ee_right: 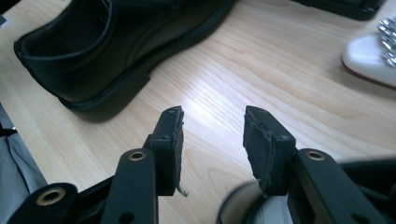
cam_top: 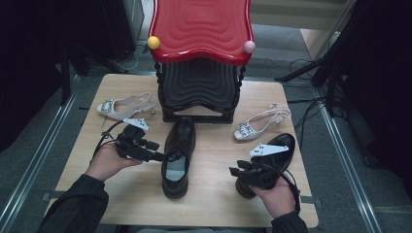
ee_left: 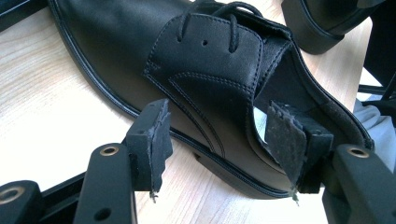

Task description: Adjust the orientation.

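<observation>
A black lace-up shoe (cam_top: 179, 145) lies in the middle of the wooden table (cam_top: 214, 194), toe toward the back. My left gripper (cam_top: 158, 156) reaches it from the left. In the left gripper view the left gripper (ee_left: 219, 140) stands open astride the side wall of the black lace-up shoe (ee_left: 140, 51), one pad outside and one over the opening, neither pressing. A second black shoe (cam_top: 284, 145) lies at the right, under my right hand. My right gripper (cam_top: 233, 171) points left above its heel. In its own view the right gripper (ee_right: 212, 126) is open over bare wood, with the lace-up shoe (ee_right: 93, 42) beyond.
Two white slingback shoes with jewelled buckles lie on the table, one at the back left (cam_top: 124, 106) and one at the right (cam_top: 260, 124), the latter also seen as a white toe (ee_right: 369, 56). A red stool (cam_top: 199, 29) sits on stacked black stools (cam_top: 199, 87) at the back centre.
</observation>
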